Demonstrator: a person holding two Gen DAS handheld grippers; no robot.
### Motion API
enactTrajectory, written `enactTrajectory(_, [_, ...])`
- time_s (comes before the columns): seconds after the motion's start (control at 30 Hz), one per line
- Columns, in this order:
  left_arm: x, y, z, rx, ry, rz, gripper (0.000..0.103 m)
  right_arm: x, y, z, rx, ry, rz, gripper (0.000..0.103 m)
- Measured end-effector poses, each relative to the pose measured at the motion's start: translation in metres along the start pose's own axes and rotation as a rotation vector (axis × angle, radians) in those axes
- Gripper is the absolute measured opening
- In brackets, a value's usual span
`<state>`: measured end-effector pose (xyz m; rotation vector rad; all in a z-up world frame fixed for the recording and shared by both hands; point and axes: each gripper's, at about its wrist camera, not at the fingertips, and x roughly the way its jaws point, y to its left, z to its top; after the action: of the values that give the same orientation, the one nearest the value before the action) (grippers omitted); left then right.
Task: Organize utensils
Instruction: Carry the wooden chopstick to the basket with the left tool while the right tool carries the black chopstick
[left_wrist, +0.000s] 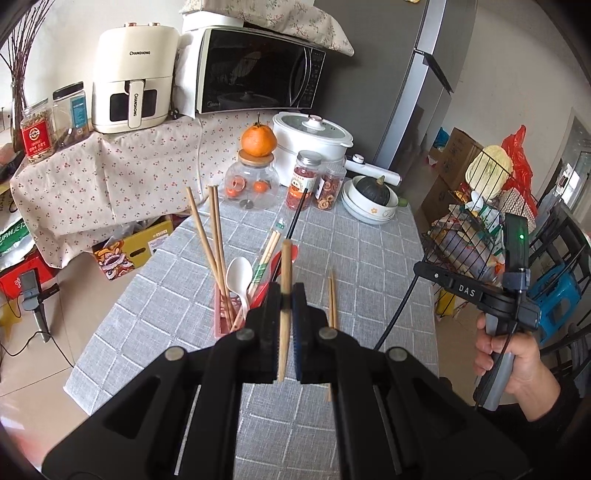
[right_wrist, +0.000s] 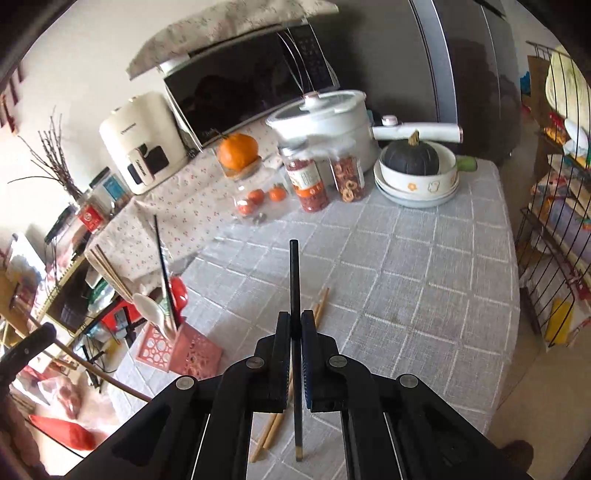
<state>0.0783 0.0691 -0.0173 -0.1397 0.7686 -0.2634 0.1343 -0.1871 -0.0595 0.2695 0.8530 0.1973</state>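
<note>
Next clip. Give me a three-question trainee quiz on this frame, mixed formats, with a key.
1. True or false: the left gripper is shut on a wooden chopstick.
2. What does the right gripper hold? A) white spoon B) black chopstick C) orange
3. Fill in: the pair of wooden chopsticks not yet put away lies on the ____ tablecloth, apart from the pink utensil holder.

Key: 1 true; 2 B, the black chopstick; 3 grey.
</note>
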Motion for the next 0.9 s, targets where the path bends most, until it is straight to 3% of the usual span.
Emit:
enactTrajectory(0.27, [-0.022,0.005,0.013,-0.047,-0.124,-0.039,0.007,-0.054,0.031,0.019,-0.068,-0.187,0.058,0.005])
enactTrajectory(0.57, [-0.033,0.018,0.023,-0.082,-0.263,0.023,0.007,-0.077,0.049,0.034,-0.068,-0.247,0.145,0.005])
enactTrajectory(0.67, [-0.031,0.023,0.025,-0.076,-0.282,0.05,0.007,-0.078,0.056,0.034,-0.079,-0.259,0.161,0.005])
enactTrajectory(0.9, [-0.005,0.033,0.022,-0.086,-0.242,0.099,0.007,-0.075,0.064,0.032,-0.085,-0.249,0.186,0.005])
